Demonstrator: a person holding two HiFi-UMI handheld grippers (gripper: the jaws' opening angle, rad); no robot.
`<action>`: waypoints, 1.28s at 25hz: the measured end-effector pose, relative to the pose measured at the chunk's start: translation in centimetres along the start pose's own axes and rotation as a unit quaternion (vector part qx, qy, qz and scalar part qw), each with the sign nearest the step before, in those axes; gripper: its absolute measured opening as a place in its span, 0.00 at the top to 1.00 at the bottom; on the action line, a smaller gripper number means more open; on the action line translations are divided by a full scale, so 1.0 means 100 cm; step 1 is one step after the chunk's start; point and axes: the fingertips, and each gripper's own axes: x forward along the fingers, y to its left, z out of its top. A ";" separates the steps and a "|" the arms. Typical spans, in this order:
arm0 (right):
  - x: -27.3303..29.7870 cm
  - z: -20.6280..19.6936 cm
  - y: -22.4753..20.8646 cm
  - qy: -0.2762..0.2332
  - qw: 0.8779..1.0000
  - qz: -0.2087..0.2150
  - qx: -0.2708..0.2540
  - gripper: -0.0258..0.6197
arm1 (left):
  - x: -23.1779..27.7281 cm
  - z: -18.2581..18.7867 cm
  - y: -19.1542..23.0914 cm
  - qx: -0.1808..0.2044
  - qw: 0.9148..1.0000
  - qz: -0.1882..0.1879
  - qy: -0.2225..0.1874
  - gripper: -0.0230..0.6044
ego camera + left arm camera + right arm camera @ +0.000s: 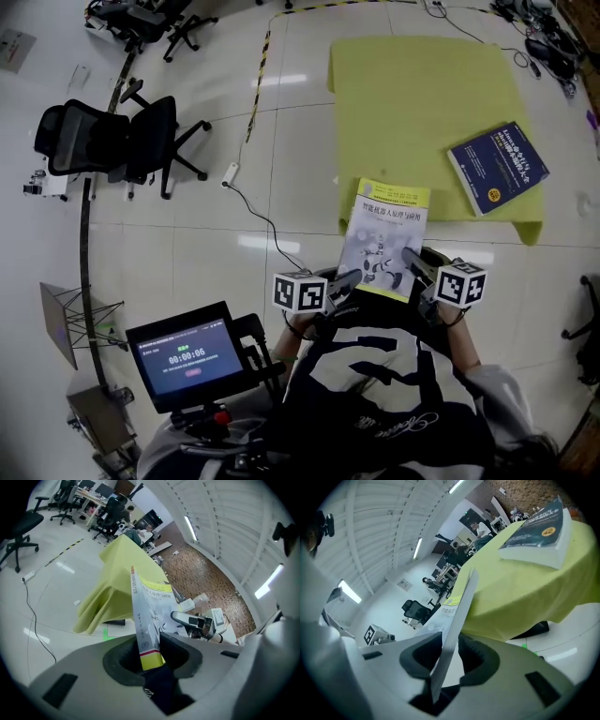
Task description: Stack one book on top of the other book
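Yellow tablecloth (412, 112) bearing blue book (497, 167); at its near edge, left gripper (345, 283) and right gripper (412, 262) clamp white-yellow book (386, 234); timer (190, 357) reads 00:00:06.

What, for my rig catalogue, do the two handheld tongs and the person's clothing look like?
Both the left tongs and right tongs have pale grey bodies with black pads; each carries a white cube printed with black square markers. The person wears a black-and-white patterned top.
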 end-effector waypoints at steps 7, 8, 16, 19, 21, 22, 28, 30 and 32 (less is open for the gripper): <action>-0.063 0.032 0.006 -0.055 0.996 -0.048 -0.043 0.80 | 0.013 0.020 -0.061 0.104 0.994 -0.011 0.000 0.80; -0.073 0.040 0.002 -0.067 0.995 -0.056 -0.045 0.80 | 0.020 0.026 -0.069 0.116 0.993 -0.017 0.000 0.80; -0.161 0.103 -0.065 -0.126 0.983 -0.129 -0.042 0.80 | 0.114 0.072 -0.147 0.193 0.980 -0.052 0.024 0.80; -0.189 0.129 -0.100 -0.135 0.980 -0.142 -0.032 0.80 | 0.156 0.090 -0.174 0.206 0.976 -0.062 0.034 0.80; -0.203 0.152 -0.125 -0.134 0.980 -0.145 -0.031 0.80 | 0.185 0.106 -0.189 0.204 0.976 -0.065 0.036 0.80; -0.210 0.166 -0.137 -0.132 0.980 -0.146 -0.033 0.80 | 0.200 0.115 -0.196 0.200 0.977 -0.065 0.036 0.80; -0.225 0.204 -0.177 -0.118 0.980 -0.152 -0.041 0.80 | 0.248 0.139 -0.212 0.173 0.982 -0.063 0.030 0.80; -0.223 0.204 -0.184 -0.113 0.981 -0.153 -0.043 0.80 | 0.255 0.139 -0.209 0.166 0.984 -0.062 0.031 0.80; -0.224 0.210 -0.198 -0.105 0.982 -0.150 -0.043 0.80 | 0.268 0.141 -0.210 0.156 0.986 -0.056 0.032 0.80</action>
